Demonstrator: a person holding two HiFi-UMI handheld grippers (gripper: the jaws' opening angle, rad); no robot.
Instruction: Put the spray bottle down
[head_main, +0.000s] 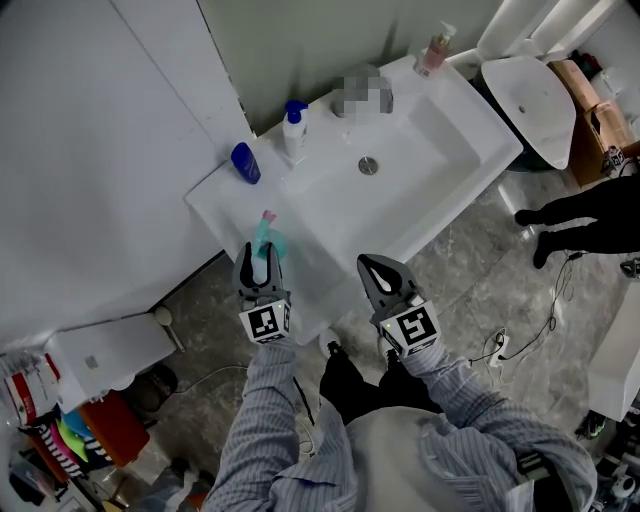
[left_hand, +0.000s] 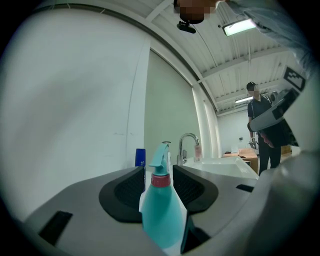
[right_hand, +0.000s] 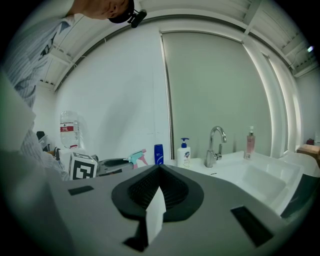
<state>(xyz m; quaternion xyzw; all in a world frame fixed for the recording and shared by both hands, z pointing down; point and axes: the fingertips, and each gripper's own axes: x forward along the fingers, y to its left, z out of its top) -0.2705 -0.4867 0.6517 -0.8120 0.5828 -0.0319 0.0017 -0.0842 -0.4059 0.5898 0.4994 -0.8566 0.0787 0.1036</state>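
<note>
Okay, sink (head_main: 490, 135): white and wide, set on the slant in front of the person, with the basin in the middle and a flat ledge all round.
Bystander (head_main: 585, 215): dark legs on the grey floor, off to the right, well apart from the sink.
Left gripper (head_main: 260, 252): held level at the sink's near left edge, its jaws spread wide. The spray bottle stands between them, and a gap shows on each side of its neck, so the pads are not pressing on it.
Right gripper (head_main: 378, 268): just beside the left one, at the sink's near rim and tipped a little down. Its jaws are closed together with nothing in them.
Spray bottle (left_hand: 161, 212): teal with a pink collar, upright. It's there on the near left part of the sink ledge, trigger head on top.
Tap (right_hand: 215, 145): chrome, curved, at the back of the basin.
Soap (head_main: 293, 133): white pump bottle with a blue top, on the back ledge left of the tap.
Blue bottle (head_main: 245, 163): on the left end of the ledge, near the soap.
Pink bottle (head_main: 434, 52): on the far right corner of the ledge.
Drain (head_main: 368, 165): round and metal, in the basin floor.
</note>
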